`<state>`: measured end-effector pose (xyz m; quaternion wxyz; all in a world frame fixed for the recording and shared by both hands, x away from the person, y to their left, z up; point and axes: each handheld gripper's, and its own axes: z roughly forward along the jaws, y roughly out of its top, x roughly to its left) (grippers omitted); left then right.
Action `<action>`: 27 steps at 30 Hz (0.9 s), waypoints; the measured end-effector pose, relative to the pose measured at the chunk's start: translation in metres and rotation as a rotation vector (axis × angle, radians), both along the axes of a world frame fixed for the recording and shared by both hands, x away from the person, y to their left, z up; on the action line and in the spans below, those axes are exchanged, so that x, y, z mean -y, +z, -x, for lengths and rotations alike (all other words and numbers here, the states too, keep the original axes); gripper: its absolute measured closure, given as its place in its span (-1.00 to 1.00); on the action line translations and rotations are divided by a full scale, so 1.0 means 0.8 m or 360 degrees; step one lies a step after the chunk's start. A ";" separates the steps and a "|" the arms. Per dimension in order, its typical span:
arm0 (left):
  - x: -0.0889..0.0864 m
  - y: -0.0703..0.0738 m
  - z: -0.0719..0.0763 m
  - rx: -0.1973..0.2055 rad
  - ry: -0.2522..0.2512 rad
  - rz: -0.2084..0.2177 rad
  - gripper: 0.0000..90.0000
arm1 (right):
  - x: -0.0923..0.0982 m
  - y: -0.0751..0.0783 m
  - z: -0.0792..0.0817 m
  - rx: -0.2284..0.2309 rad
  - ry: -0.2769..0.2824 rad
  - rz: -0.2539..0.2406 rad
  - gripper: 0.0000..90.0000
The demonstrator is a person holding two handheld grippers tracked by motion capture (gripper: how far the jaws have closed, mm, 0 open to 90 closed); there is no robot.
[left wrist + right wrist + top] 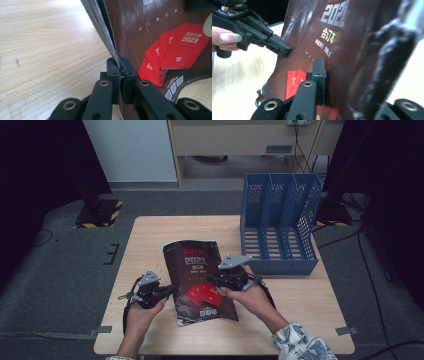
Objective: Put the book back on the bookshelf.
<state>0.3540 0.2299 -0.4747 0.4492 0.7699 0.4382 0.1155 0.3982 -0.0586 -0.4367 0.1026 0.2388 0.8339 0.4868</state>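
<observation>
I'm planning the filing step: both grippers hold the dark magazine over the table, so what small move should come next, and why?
Probably lift it and carry it toward the blue file rack. The left gripper and right gripper are both clamped on opposite edges of the magazine, and the rack's slots stand empty at the table's far right.

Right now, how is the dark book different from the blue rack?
The book is dark brown with red pictures; the rack is plain blue with holes in its walls. The book is pinched at its two sides by the left tongs and right tongs; the rack stands alone at the table's far right. The book is thin; the rack is tall. Both are over the same wooden table.
</observation>
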 end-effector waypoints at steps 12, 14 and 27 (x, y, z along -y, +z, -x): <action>-0.002 0.028 0.008 0.0227 0.0065 -0.0102 0.94 | -0.002 0.013 -0.002 0.0090 -0.0016 -0.0004 0.85; -0.001 0.033 0.010 0.0268 0.0077 -0.0113 0.94 | -0.003 0.016 -0.002 0.0113 -0.0016 0.0000 0.86; -0.008 0.037 0.013 0.0242 -0.0054 -0.0167 0.79 | -0.002 0.019 0.001 0.0131 0.0032 -0.0004 0.91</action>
